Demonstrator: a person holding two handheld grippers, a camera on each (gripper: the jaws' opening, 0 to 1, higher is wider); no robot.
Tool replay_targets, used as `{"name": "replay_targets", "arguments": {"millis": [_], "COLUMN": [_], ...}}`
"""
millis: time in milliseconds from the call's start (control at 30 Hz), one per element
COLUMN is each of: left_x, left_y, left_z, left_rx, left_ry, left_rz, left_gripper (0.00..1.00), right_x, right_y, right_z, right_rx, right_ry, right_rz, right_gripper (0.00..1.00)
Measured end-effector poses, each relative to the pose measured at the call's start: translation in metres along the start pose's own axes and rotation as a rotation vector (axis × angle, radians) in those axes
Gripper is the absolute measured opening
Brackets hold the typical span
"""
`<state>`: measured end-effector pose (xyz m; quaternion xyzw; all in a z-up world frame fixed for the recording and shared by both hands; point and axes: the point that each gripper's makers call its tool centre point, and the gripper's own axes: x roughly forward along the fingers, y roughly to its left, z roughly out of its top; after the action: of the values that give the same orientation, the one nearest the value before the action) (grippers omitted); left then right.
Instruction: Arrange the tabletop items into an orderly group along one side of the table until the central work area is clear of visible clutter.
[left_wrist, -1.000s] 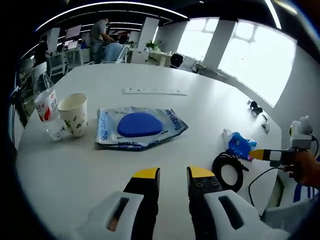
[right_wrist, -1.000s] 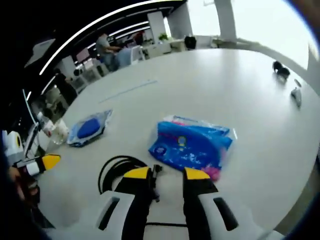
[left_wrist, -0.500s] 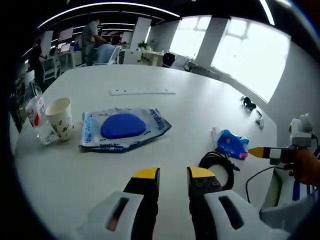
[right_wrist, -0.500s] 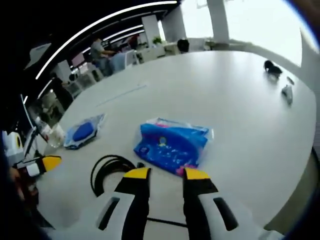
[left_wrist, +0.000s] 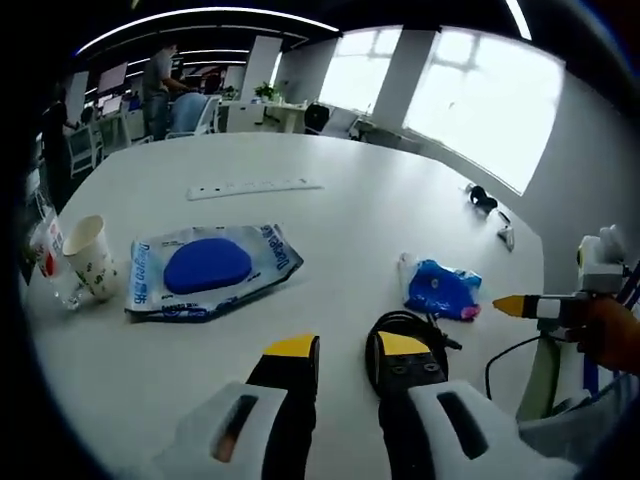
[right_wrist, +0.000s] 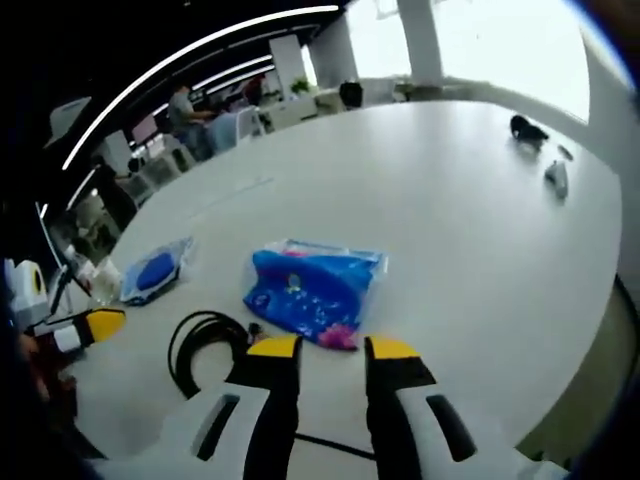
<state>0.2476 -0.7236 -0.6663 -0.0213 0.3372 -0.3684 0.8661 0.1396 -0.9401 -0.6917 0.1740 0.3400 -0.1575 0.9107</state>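
On the white table lie a clear packet with a blue oval pad, a blue wipes pack and a coiled black cable. A paper cup and a water bottle stand at the left edge. My left gripper hovers over the near edge, jaws close together with nothing between them, the cable just right of them. My right gripper is the same, just short of the wipes pack, with the cable to its left. The right gripper also enters the left gripper view.
A white power strip lies farther back on the table. Small dark items and a pale one sit near the far right edge. People and desks stand beyond the table. A person's hand holds the right gripper.
Both cameras have shifted: in the left gripper view the items slid left and the cable came nearer the jaws. In the right gripper view the wipes pack slid left and closer.
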Motion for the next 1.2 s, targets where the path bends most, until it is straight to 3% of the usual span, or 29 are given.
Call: {"name": "replay_targets", "arguments": {"millis": [767,1200], "left_x": [0.023,0.036], "left_y": [-0.023,-0.033], "left_z": [0.002,0.010], "left_rx": [0.031,0.048], "left_ry": [0.027,0.035], "left_rz": [-0.045,-0.064], "left_gripper": [0.21,0.21], "right_x": [0.000,0.006], "right_y": [-0.019,-0.022], "right_z": [-0.007,-0.002], "right_rx": [0.038,0.051], "right_ry": [0.012,0.013], "right_rz": [-0.031,-0.033], "right_gripper": [0.21,0.21]}}
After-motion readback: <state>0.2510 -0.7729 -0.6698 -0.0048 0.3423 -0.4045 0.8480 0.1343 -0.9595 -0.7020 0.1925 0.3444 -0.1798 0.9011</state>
